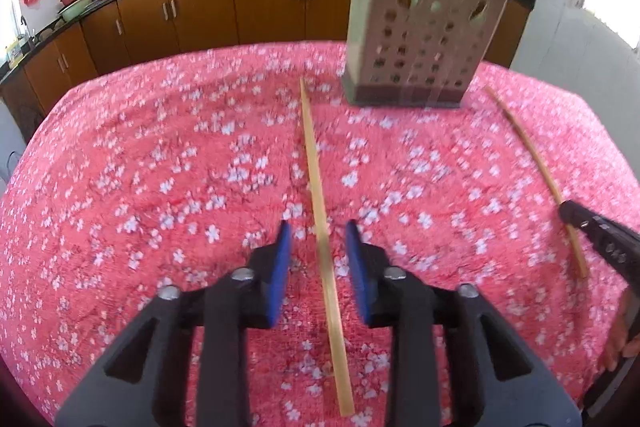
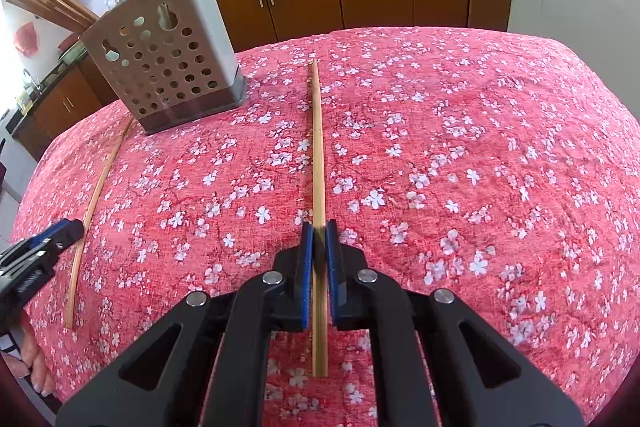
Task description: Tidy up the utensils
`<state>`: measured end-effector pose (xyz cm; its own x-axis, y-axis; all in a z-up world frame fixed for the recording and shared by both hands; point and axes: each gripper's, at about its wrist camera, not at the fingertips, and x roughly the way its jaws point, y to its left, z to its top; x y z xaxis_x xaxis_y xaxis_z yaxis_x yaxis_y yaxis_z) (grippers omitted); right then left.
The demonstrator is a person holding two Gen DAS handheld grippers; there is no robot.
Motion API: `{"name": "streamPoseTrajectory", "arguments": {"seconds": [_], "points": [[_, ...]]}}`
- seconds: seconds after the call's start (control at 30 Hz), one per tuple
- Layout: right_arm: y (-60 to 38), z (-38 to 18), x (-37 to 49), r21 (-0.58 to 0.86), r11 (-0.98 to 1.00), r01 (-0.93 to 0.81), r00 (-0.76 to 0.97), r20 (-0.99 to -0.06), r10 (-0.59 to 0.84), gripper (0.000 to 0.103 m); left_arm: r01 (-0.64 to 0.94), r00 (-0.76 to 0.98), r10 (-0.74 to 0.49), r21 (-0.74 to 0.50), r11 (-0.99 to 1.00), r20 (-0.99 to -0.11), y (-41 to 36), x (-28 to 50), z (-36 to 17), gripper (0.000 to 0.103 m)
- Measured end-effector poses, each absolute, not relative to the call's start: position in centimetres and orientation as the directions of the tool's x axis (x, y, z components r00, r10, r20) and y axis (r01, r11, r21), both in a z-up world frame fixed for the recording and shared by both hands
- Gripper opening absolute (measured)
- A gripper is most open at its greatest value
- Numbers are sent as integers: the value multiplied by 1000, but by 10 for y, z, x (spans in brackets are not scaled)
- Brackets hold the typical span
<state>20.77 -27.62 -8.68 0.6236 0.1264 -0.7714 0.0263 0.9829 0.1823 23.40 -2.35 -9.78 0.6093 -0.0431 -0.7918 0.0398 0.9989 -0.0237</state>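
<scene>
Pickup underway: right gripper clamped on one chopstick, left gripper apart astride another chopstick; next, close, then carry both to holder at 1 o'clock.

chopstick – matt wood | holder – perforated plastic | tablecloth – napped cloth

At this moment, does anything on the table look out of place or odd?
Yes: two chopsticks lie loose on the tablecloth instead of standing in the holder. One lies between the open left gripper fingers; the right gripper pinches the other.
</scene>
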Motion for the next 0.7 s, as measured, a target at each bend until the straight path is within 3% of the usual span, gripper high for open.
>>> {"name": "streamPoseTrajectory", "arguments": {"seconds": [0.13,0.7], "points": [[-269,-84,204,177,984,8,626,-768,133,8,16,613,-23,-16,1000,-790,-17,239,-99,9],[-255,-91,243,140,990,19,641,-762,96,8,-44,626,-27,-70,997,-780,25,277,-101,12]]}}
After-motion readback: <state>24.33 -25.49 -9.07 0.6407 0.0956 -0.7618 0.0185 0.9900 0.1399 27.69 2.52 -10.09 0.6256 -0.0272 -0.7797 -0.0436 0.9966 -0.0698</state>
